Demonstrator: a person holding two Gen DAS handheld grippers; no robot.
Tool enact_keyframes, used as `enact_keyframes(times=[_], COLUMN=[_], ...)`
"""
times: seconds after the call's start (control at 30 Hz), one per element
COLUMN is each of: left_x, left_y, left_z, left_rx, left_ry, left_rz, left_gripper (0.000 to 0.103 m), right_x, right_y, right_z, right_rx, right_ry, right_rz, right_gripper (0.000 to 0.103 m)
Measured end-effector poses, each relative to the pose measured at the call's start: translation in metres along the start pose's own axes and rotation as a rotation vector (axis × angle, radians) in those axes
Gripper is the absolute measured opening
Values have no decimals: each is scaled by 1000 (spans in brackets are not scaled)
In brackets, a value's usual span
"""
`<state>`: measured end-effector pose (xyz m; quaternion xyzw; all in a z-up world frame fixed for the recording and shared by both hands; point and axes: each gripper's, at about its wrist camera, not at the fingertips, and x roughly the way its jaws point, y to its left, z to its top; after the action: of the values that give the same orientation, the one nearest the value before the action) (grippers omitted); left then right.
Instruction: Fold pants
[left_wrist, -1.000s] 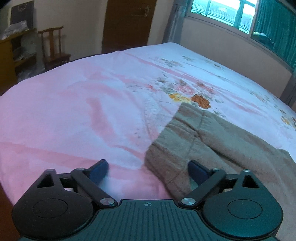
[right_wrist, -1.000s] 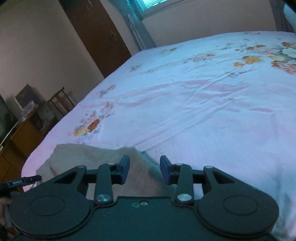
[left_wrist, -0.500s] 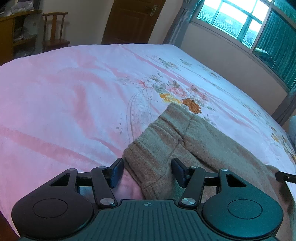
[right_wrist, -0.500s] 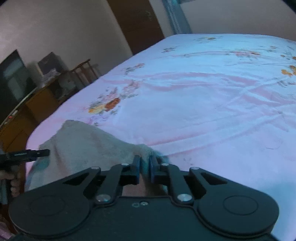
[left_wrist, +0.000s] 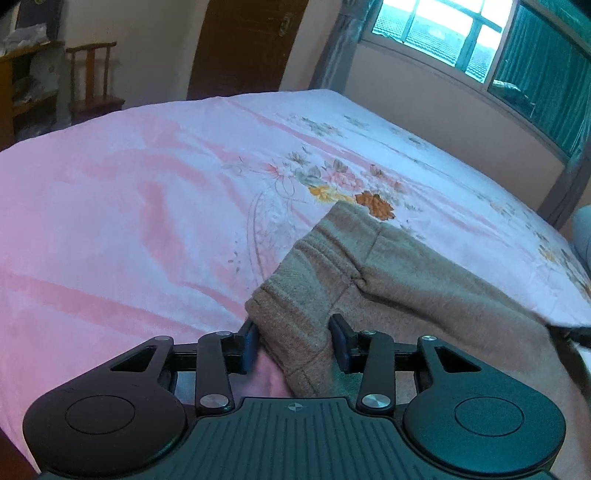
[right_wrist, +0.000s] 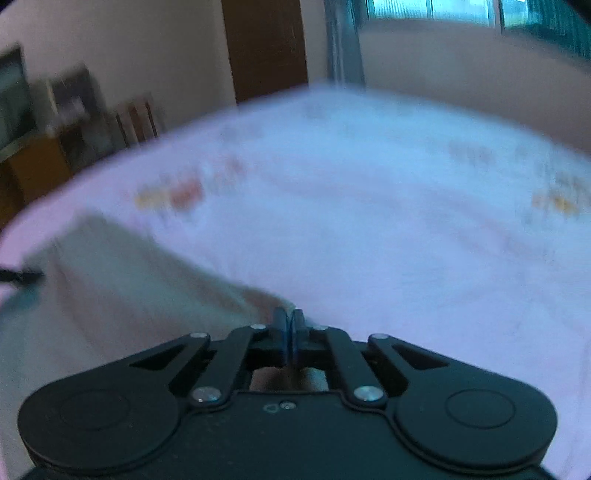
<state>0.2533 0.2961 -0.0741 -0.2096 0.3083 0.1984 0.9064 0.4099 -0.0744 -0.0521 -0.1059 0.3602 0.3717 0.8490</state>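
Brown fleece pants (left_wrist: 399, 280) lie on the pink flowered bedspread (left_wrist: 147, 206), waistband toward the left. In the left wrist view my left gripper (left_wrist: 293, 341) has its jaws on either side of the near waistband corner, pressing the thick fabric between them. In the blurred right wrist view the pants (right_wrist: 129, 273) show as a pale brown sheet at lower left. My right gripper (right_wrist: 290, 328) is shut on the pants' edge, jaws nearly touching.
A wooden chair (left_wrist: 94, 81), a shelf and a brown door (left_wrist: 243, 44) stand beyond the far side of the bed. A window (left_wrist: 461, 44) with teal curtains runs along the right wall. The bedspread (right_wrist: 406, 229) stretches wide beyond the pants.
My left gripper's jaws have narrowed from wide open onto the waistband corner. My right gripper has shut on the pants' edge and is moving fast, blurring its view.
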Motion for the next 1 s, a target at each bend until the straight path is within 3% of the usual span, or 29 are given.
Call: enact_keyframes(times=[0.17,0.3,0.4,0.43,0.53,0.63,0.83,1.0], left_x=[-2,-15,-16,-12,-3,-6,-25,-46], left_y=[0,-8,-11,-10,-2,1,-5,-16], left_z=[5,10,6,4,-2,0,6,1], left_rx=[0,10,27,28,2,0,-2,22], left_ry=[18,-8,-21,-11,2,9,-13,-41], left_rz=[1,8,26,33,30,24,29,4], left_gripper=[42,42,42,42,50,51,53,68], right_x=[2,-34,-48,-43,-5,-13,-81,-172], right_y=[-1,6,17,19,22,16,1,-33], right_z=[-1,7,6,2,-16,-15,-22,-79], right_rx=[20,48,50,52,14,73,185,330], right_ry=[-4,-129,-154,-132,41,3,-163,-287], right_rz=[-13,-16,20,30,-49,-33,-12,-134], right_gripper=[0,0,1,0,1,2,5,7])
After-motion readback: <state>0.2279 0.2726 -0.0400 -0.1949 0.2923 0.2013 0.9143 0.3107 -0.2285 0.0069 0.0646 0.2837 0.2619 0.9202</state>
